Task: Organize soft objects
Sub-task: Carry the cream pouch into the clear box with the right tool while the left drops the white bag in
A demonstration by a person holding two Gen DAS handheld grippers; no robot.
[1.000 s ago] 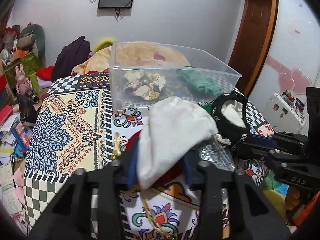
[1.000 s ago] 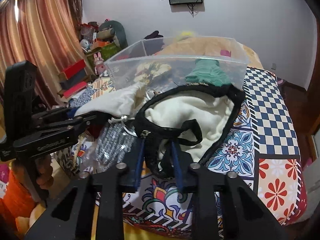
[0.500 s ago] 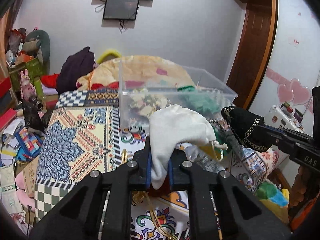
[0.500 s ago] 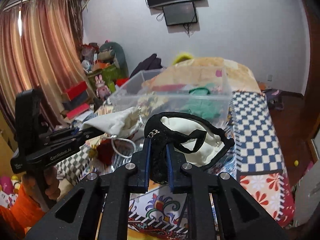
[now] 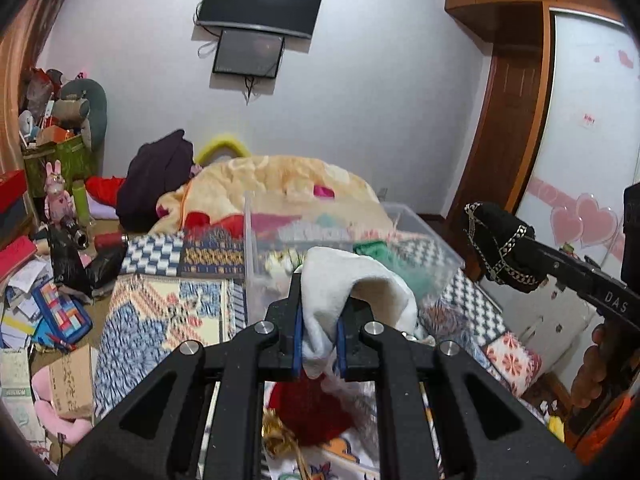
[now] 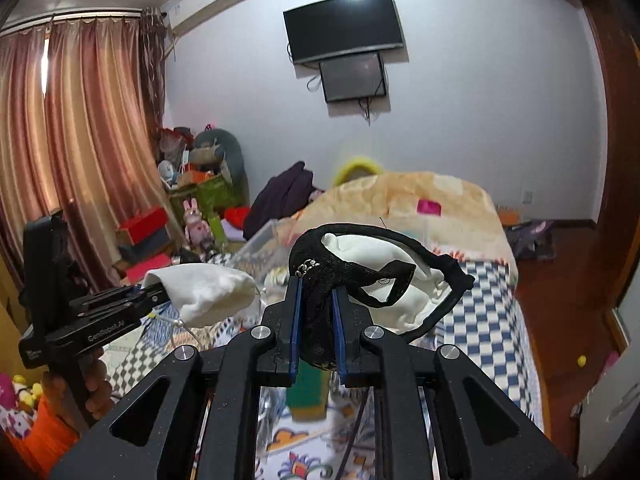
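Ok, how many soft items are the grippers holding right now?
2. The left gripper is shut on a white pouch; the right gripper is shut on a black pouch with a white lining. More soft things sit blurred in the clear bin.

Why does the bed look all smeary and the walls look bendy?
Left wrist view: the patterned bedspread and clear bin smear with motion blur, while the white pouch stays sharp. Right wrist view: fisheye bends the curtain and door frame; the black pouch is crisp.

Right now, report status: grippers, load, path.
Left gripper shut on white pouch. Right gripper shut on black hat. Both lifted. Clear bin ahead, unobstructed.
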